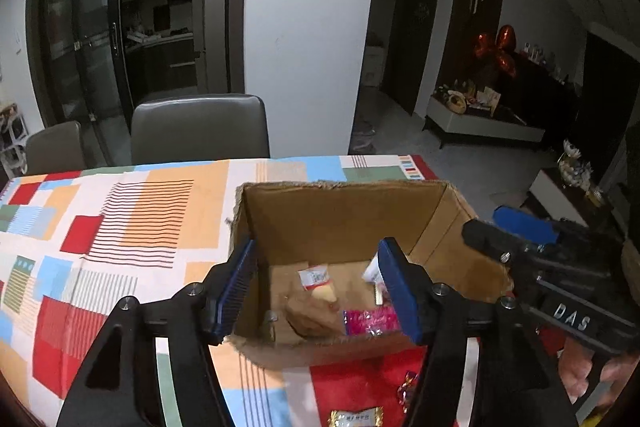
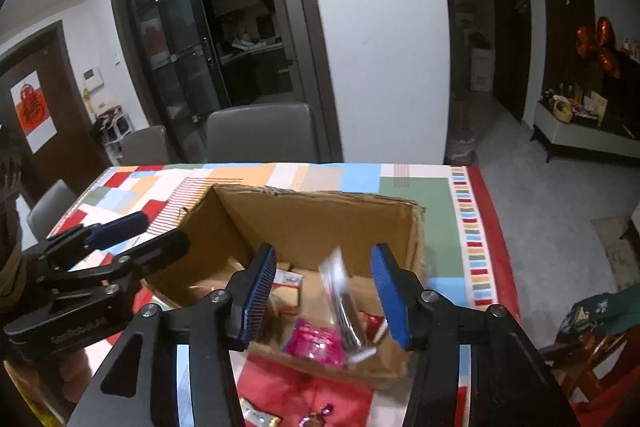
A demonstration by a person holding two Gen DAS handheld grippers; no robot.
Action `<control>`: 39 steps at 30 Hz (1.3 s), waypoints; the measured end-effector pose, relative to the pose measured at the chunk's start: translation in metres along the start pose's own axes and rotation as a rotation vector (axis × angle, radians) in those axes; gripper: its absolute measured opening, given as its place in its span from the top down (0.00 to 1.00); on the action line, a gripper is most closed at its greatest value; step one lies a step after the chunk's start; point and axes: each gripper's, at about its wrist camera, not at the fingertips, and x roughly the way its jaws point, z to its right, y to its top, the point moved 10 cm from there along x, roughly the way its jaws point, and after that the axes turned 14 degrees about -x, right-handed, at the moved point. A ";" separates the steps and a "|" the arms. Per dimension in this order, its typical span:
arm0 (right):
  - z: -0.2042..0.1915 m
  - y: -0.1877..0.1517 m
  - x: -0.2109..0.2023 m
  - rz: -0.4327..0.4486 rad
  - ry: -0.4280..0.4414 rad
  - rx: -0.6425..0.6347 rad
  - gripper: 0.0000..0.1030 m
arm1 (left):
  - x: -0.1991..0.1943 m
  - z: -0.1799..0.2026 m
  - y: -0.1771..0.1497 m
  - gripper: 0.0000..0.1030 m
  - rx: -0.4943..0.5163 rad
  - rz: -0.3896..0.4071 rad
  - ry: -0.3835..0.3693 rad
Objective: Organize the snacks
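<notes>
An open cardboard box point(image 1: 340, 215) point(image 2: 320, 223) stands on the patterned tablecloth. Inside lie a pink packet point(image 1: 370, 321) point(image 2: 316, 341), a brown bun packet point(image 1: 312, 313) and a small white-and-red packet point(image 1: 314, 277). My left gripper point(image 1: 316, 291) is open and empty over the box's near edge. My right gripper point(image 2: 324, 297) is open; a silvery packet point(image 2: 342, 307), blurred, is between its fingers and apart from them, over the box. Gold-wrapped and purple-wrapped sweets point(image 1: 356, 417) point(image 2: 260, 417) lie on the cloth before the box.
The right gripper shows at the right in the left wrist view point(image 1: 520, 239); the left gripper shows at the left in the right wrist view point(image 2: 116, 239). Two grey chairs point(image 1: 200, 131) stand behind the table point(image 1: 100, 227). The table's right edge point(image 2: 492, 247) drops to the floor.
</notes>
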 end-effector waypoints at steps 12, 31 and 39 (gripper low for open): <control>0.013 -0.035 -0.056 0.038 -0.072 0.022 0.51 | -0.049 0.029 -0.035 0.38 0.072 0.058 -0.033; 0.045 -0.117 -0.101 -0.017 -0.116 0.070 0.51 | -0.063 0.095 -0.112 0.39 0.230 0.000 -0.164; 0.049 -0.163 -0.094 -0.089 -0.106 0.102 0.51 | -0.047 0.104 -0.156 0.39 0.276 -0.078 -0.181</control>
